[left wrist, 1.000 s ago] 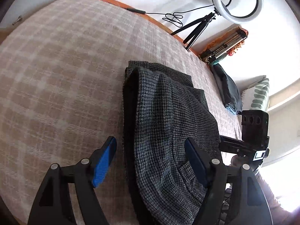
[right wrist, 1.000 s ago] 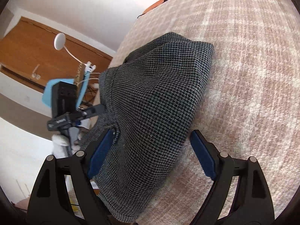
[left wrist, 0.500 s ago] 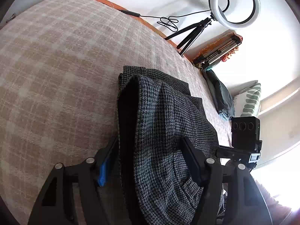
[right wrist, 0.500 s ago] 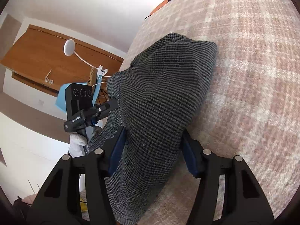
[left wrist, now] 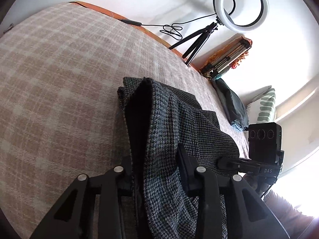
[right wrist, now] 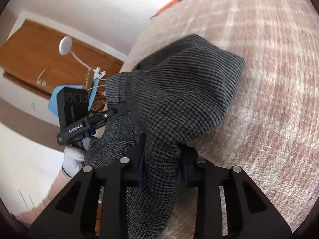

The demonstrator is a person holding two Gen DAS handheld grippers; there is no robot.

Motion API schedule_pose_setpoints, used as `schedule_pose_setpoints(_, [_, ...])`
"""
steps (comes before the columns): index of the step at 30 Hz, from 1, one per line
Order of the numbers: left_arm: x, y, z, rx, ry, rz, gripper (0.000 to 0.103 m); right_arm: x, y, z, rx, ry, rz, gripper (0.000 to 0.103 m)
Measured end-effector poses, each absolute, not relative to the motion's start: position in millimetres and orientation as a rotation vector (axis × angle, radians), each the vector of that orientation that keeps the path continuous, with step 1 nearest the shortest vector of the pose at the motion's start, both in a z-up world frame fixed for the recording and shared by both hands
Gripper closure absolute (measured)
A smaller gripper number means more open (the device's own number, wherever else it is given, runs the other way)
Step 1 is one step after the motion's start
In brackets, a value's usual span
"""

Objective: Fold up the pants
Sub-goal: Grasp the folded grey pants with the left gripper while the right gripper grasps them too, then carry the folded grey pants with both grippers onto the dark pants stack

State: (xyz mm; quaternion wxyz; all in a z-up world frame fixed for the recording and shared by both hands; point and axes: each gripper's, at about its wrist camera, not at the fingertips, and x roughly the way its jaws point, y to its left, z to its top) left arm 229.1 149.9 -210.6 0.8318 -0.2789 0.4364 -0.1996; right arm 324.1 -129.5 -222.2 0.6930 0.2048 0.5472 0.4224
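The dark grey houndstooth pants lie partly folded on a bed with a pink and beige checked cover. My left gripper is shut on a bunched edge of the pants and holds it raised off the cover. My right gripper is shut on the other side of the same pants, which drape forward over the cover. Each gripper shows in the other's view: the right one at the left wrist view's right edge, the left one at the right wrist view's left.
A ring light on a black tripod stands beyond the bed's far edge, with a cable beside it. A dark cushion and a green patterned pillow lie at the bed's right end. A wooden door is at the left.
Both grippers have closed from open onto the pants and lifted the cloth. The fabric between the fingers has bunched up, and the right view is blurred by motion.
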Motion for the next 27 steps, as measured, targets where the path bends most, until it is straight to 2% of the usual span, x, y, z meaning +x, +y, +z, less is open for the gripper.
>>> schedule_pose_setpoints(7, [221.1, 147.0, -201.4, -0.554, 0.893, -0.414, 0.076, 300.1, -120.1, -173.8, 0.275, 1.087, 0.942, 0.086])
schedule_pose_setpoints(16, [205.1, 130.7, -150.1, -0.483, 0.782, -0.444, 0.078, 281.2, -140.8, -106.3, 0.138, 0.932, 0.913, 0.088])
schedule_pose_setpoints(27, [233.4, 53.4, -87.1, -0.371, 0.694, -0.564, 0.078, 280.8, -246.7, -33.9, 0.107, 0.782, 0.755, 0.088])
